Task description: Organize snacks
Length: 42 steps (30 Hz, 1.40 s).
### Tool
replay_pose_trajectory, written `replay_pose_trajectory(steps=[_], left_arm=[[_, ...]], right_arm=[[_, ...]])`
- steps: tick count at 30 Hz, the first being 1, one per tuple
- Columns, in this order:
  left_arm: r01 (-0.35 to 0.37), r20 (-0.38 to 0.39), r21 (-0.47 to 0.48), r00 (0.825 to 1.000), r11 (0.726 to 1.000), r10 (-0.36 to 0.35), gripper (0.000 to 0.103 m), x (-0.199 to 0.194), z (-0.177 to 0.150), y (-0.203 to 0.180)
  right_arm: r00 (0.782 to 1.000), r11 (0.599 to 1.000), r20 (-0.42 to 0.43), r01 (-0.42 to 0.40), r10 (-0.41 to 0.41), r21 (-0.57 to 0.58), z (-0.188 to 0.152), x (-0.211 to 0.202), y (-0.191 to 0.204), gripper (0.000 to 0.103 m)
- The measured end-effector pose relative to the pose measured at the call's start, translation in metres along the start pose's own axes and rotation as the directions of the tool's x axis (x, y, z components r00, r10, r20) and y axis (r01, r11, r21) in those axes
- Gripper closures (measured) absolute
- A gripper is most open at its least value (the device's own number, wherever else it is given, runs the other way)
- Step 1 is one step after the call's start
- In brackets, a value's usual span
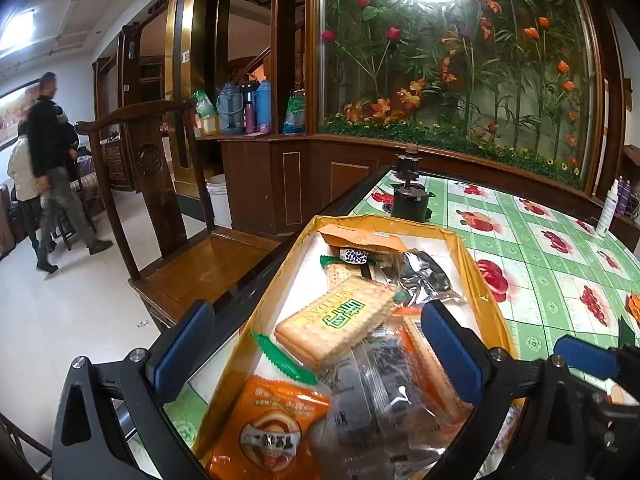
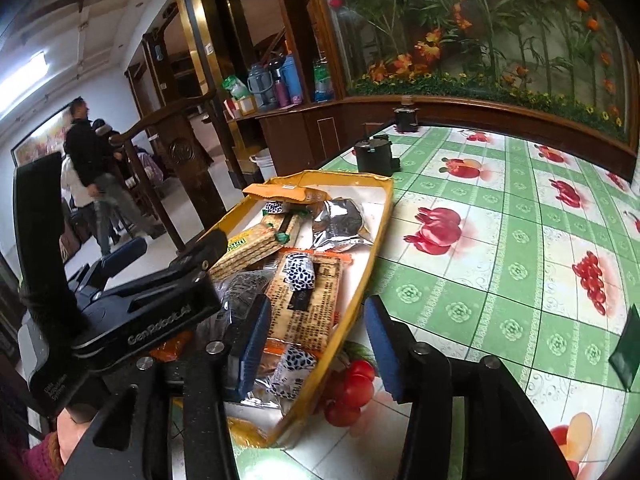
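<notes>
The shallow yellow cardboard tray (image 2: 382, 216) of wrapped biscuit packets (image 1: 340, 320) is sitting on the green fruit-print tablecloth (image 2: 500, 280). I am holding my left gripper (image 1: 320, 356) spread wide over the packets, gripping nothing; my right gripper (image 2: 320, 344) is straddling the tray's near wall, jaws parted, empty.

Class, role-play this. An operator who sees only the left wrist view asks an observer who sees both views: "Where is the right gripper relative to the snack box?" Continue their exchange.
Observer: The right gripper is open and straddles the yellow box's right wall. One of its fingers is over the box's inside, the other over the tablecloth.
Operator: Is it holding anything?
Observer: No, nothing is pinched between them.
Operator: What lies just ahead of it?
Observer: A small black-and-white patterned packet, resting on a cracker packet.
</notes>
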State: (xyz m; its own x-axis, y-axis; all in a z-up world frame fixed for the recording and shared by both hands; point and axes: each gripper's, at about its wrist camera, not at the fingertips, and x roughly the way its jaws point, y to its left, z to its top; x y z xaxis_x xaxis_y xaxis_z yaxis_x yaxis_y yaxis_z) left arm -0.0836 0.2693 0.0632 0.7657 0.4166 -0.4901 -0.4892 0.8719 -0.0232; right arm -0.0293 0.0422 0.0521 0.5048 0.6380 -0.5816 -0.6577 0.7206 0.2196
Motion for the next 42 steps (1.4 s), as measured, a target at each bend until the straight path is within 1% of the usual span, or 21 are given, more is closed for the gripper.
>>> replay_pose_trajectory(steps=[4, 6, 10, 11, 14, 16, 19, 23, 27, 30, 33, 36, 40, 42], left_arm=[[-0.004, 0.022, 0.01, 1.0, 1.0, 0.004, 0.0, -0.004, -0.002, 0.001], [-0.023, 0.032, 0.026, 0.999, 0.999, 0.023, 0.0, -0.006, -0.001, 0.001], [-0.073, 0.059, 0.062, 0.996, 0.995, 0.069, 0.0, -0.015, -0.001, -0.006], [-0.073, 0.067, 0.068, 0.995, 0.995, 0.069, 0.0, -0.018, -0.001, -0.007], [-0.048, 0.085, 0.101, 0.996, 0.994, 0.039, 0.0, -0.026, -0.004, -0.016], [-0.053, 0.11, 0.124, 0.993, 0.991, 0.039, 0.0, -0.034, -0.008, -0.024], [-0.052, 0.136, 0.165, 0.99, 0.985, 0.03, 0.0, -0.043, -0.014, -0.036], [-0.048, 0.133, 0.179, 0.991, 0.983, 0.024, 0.0, -0.052, -0.02, -0.049], [-0.047, 0.129, 0.148, 0.991, 0.988, 0.028, 0.0, -0.062, -0.025, -0.051], [-0.035, 0.103, 0.124, 0.994, 0.992, 0.022, 0.0, -0.063, -0.026, -0.048], [-0.048, 0.097, 0.113, 0.995, 0.992, 0.037, 0.0, -0.062, -0.026, -0.046], [-0.057, 0.094, 0.114, 0.994, 0.992, 0.047, 0.0, -0.062, -0.027, -0.046], [-0.053, 0.087, 0.113, 0.995, 0.992, 0.043, 0.0, -0.062, -0.028, -0.046], [-0.056, 0.086, 0.112, 0.995, 0.992, 0.047, 0.0, -0.062, -0.028, -0.046]], right_arm=[[1.0, 1.0, 0.019, 0.006, -0.007, 0.017, -0.001, -0.009, -0.006, 0.04], [1.0, 1.0, 0.028, 0.009, -0.009, 0.03, -0.002, -0.013, -0.009, 0.035], [0.999, 0.998, 0.043, 0.006, -0.009, 0.067, -0.003, -0.021, -0.018, 0.03], [0.999, 0.997, 0.048, 0.007, -0.01, 0.075, -0.004, -0.023, -0.021, 0.029], [0.998, 0.995, 0.06, 0.004, -0.01, 0.097, -0.006, -0.03, -0.027, 0.019], [0.998, 0.994, 0.068, 0.008, -0.015, 0.105, -0.007, -0.034, -0.03, 0.012], [0.997, 0.995, 0.072, 0.025, -0.032, 0.096, -0.009, -0.039, -0.032, 0.01], [0.995, 0.994, 0.083, 0.047, -0.055, 0.096, -0.013, -0.045, -0.035, 0.009], [0.989, 0.99, 0.099, 0.095, -0.105, 0.102, -0.015, -0.052, -0.039, 0.005], [0.989, 0.989, 0.091, 0.104, -0.114, 0.107, -0.016, -0.052, -0.041, 0.003], [0.988, 0.988, 0.09, 0.118, -0.126, 0.096, -0.018, -0.053, -0.04, 0.003], [0.98, 0.984, 0.106, 0.162, -0.169, 0.07, -0.019, -0.055, -0.035, 0.003], [0.981, 0.985, 0.099, 0.163, -0.168, 0.06, -0.021, -0.055, -0.035, 0.003], [0.985, 0.989, 0.091, 0.143, -0.145, 0.03, -0.022, -0.053, -0.032, 0.003]])
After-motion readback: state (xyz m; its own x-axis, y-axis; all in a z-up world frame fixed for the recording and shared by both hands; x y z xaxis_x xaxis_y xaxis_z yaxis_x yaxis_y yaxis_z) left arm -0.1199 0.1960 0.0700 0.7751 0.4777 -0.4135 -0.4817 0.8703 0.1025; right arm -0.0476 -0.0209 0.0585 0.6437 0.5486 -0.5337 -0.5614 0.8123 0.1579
